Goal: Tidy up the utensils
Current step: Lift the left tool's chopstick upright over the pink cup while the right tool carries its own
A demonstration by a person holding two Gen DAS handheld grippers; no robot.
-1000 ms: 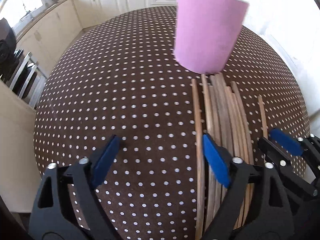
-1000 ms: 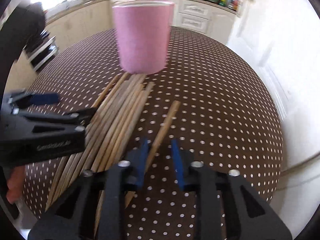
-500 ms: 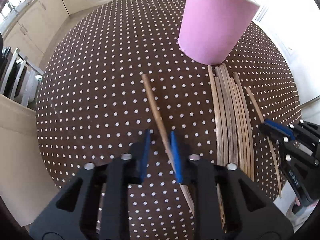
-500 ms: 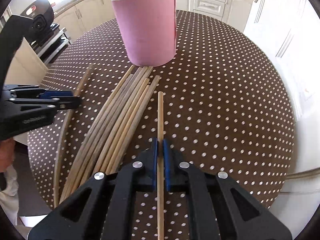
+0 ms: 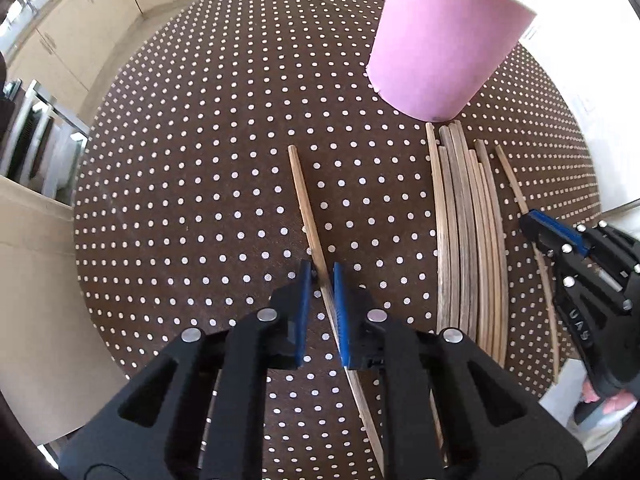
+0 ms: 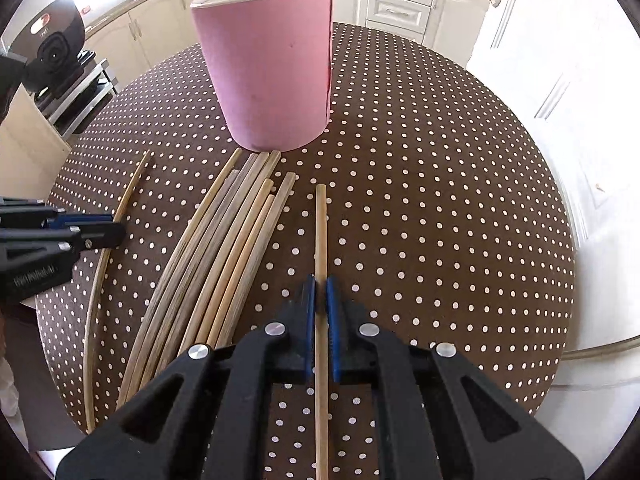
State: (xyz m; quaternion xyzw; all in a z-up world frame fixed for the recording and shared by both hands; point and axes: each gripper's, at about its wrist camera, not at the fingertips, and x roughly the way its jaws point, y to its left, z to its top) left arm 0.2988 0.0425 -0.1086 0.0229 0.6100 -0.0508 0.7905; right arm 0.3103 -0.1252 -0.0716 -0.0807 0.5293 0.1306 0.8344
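Two hand-held grippers work over a round counter (image 6: pixel 440 184) covered in brown cloth with white dots. The left hand-held gripper (image 5: pixel 320 280) has just been closing, and its blue pads now clamp one chopstick (image 5: pixel 306 204) that runs from between them toward 12 o'clock in the left wrist view, apart from the rest. The right hand-held gripper (image 6: pixel 320 292) has its pads pressed together on another chopstick (image 6: pixel 321 232), which points straight to 12 o'clock in the right wrist view and runs back beneath the gripper toward 6 o'clock.

Between the two held sticks lies a bundle (image 6: pixel 224 256) of chopsticks, side by side on the counter, fanning from about 7 o'clock up toward the pink cup (image 6: pixel 272 76). Their far tips lie just beside the cup's base; whether they touch it cannot be told. The cup stands upright at 12 o'clock in the right wrist view and at about 1 o'clock in the left wrist view (image 5: pixel 444 40).

In the right wrist view the left hand-held gripper (image 6: pixel 116 234) shows at 9 o'clock; in the left wrist view the right hand-held gripper (image 5: pixel 532 224) shows at 3 o'clock.
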